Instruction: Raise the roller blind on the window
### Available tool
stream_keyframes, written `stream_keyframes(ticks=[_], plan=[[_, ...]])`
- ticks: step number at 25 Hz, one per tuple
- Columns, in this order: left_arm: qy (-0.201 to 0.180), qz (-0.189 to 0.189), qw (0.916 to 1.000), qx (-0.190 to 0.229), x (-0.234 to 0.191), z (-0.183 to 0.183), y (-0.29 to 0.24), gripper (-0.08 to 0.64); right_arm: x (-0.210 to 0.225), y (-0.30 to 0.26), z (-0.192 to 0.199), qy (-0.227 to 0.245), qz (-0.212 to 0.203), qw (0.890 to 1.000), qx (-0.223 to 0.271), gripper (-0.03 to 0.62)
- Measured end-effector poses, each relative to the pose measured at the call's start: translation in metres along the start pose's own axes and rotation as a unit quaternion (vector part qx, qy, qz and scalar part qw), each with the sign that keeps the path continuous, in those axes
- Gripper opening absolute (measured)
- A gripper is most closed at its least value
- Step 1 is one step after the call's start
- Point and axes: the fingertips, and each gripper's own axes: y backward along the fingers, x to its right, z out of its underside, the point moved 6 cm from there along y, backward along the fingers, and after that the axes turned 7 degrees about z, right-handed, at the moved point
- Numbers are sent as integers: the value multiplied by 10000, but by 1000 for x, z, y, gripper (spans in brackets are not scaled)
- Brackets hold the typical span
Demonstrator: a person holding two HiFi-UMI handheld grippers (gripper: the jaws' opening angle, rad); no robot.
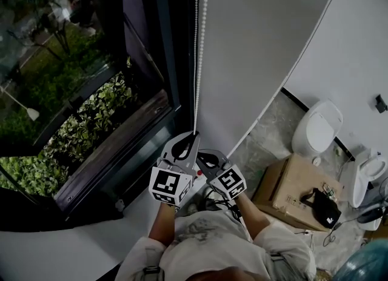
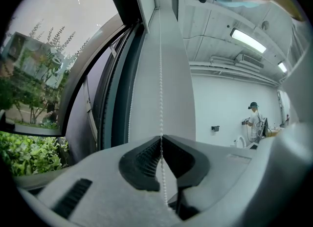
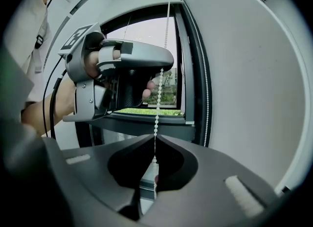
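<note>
The white bead chain hangs down the window's right side, beside the pale roller blind. Both grippers sit close together at the chain's lower end, just above the sill. In the left gripper view, my left gripper is shut on the bead chain, which runs straight up from the closed jaw tips. My right gripper is shut on the same bead chain just below the left gripper. In the head view the left gripper is the higher one and the right gripper sits beneath it.
The dark window frame stands left of the chain, with green plants outside. A white sill runs below. On the floor to the right are a cardboard box and a white toilet. A person stands far off.
</note>
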Motion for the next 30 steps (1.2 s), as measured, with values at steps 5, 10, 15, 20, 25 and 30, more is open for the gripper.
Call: stream_keyframes(ticks=[5,10,15,20,25,30], plan=[[115,-20,9997,-208,-1,19,3,20,-2,-2,18,-12,-16,9997,-263,12],[209,8,9993,-313,3,31,5,20,-1,0,31,-62,4,9991,-414,12],[185,31,9993,-314,5,30,4,20,-1,2,29,-10,46,9991,-425,14],[186,7,9994,-299,4,29,7,20,-2,10,27,173,114,9994,-291,21],[184,-7,9994,-280,3,29,8,20,2,26,4,-13,119,9999,42,43],[168,-17,9994,-287,3,30,8,20,10,41,-37,9,126,9973,730,51]])
